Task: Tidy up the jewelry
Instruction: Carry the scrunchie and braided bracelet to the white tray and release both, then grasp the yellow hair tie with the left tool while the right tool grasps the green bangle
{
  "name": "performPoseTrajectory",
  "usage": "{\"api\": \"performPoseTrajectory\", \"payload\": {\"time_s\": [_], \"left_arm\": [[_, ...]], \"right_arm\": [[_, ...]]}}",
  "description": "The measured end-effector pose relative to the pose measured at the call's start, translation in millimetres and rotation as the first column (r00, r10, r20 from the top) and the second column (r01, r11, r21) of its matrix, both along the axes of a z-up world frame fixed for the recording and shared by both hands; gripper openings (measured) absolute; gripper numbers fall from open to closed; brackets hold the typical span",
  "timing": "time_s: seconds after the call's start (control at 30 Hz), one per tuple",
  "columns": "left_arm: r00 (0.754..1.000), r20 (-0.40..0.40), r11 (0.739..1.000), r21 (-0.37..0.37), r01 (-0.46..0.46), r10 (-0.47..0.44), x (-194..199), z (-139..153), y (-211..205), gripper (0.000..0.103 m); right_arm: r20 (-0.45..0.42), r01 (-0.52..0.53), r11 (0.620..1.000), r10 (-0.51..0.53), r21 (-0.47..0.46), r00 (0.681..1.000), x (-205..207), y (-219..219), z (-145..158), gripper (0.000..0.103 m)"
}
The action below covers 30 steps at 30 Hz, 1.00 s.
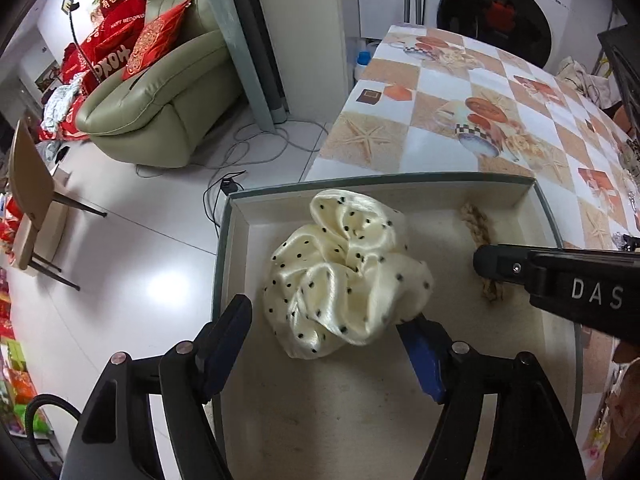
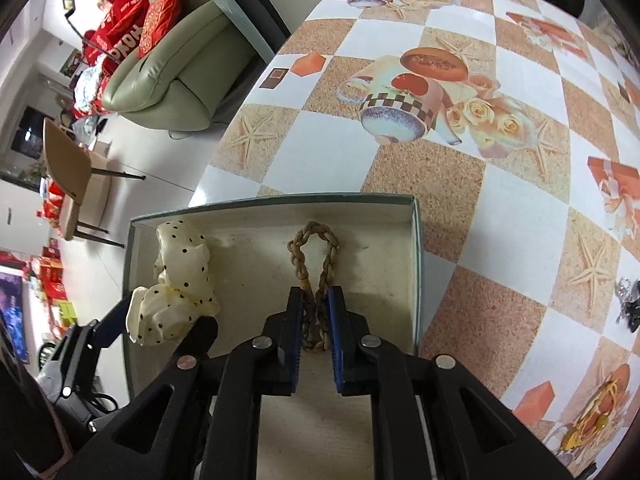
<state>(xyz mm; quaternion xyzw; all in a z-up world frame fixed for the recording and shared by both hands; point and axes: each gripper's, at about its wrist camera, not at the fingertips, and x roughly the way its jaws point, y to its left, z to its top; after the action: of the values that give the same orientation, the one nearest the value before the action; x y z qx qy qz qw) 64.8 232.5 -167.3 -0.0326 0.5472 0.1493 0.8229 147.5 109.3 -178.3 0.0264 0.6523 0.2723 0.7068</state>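
A cream satin scrunchie with black dots (image 1: 344,276) lies in a shallow grey-green box (image 1: 228,240) with a white floor. My left gripper (image 1: 328,320) is open around the scrunchie's near side, fingers either side of it. A braided brown rope bracelet (image 2: 314,248) lies in the same box (image 2: 416,240), right of the scrunchie (image 2: 176,284). My right gripper (image 2: 315,312) is shut on the bracelet's near end. The right gripper also shows in the left wrist view (image 1: 484,258), over the bracelet (image 1: 476,220).
The box sits at the corner of a table with a checked, patterned cloth (image 2: 440,176). Small dark jewelry pieces (image 2: 630,304) lie on the cloth at the right. Beyond the table edge are a white floor, a green sofa (image 1: 160,92), a chair (image 1: 32,200) and cables.
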Motion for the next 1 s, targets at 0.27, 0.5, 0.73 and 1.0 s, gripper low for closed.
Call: {"api": "performPoseTrajectory", "payload": {"time_s": [0.27, 0.5, 0.73, 1.0], "left_arm": [[1.0, -0.019, 1.0, 0.014, 0.019, -0.019, 1.8, 4.5, -5.6, 0.078], [0.999, -0.025, 0.999, 0.024, 0.028, -0.027, -1.4, 9.8, -13.9, 0.099], [0.997, -0.038, 0.997, 0.052, 0.064, -0.062, -5.7, 15.0, -23.5, 0.103], [0.993, -0.053, 0.994, 0.032, 0.109, -0.107, -12.7, 25.9, -48.3, 0.103]], "right_arm": [[0.017, 0.037, 0.995, -0.039, 0.097, 0.999, 7.1, -11.1, 24.5, 0.043], [0.019, 0.075, 0.99, -0.078, 0.121, 0.997, 5.1, -26.3, 46.9, 0.05], [0.032, 0.102, 0.986, -0.107, 0.131, 0.994, 1.2, -55.4, 62.2, 0.057], [0.049, 0.187, 0.976, -0.193, 0.113, 0.98, -10.9, -109.5, 76.3, 0.08]]}}
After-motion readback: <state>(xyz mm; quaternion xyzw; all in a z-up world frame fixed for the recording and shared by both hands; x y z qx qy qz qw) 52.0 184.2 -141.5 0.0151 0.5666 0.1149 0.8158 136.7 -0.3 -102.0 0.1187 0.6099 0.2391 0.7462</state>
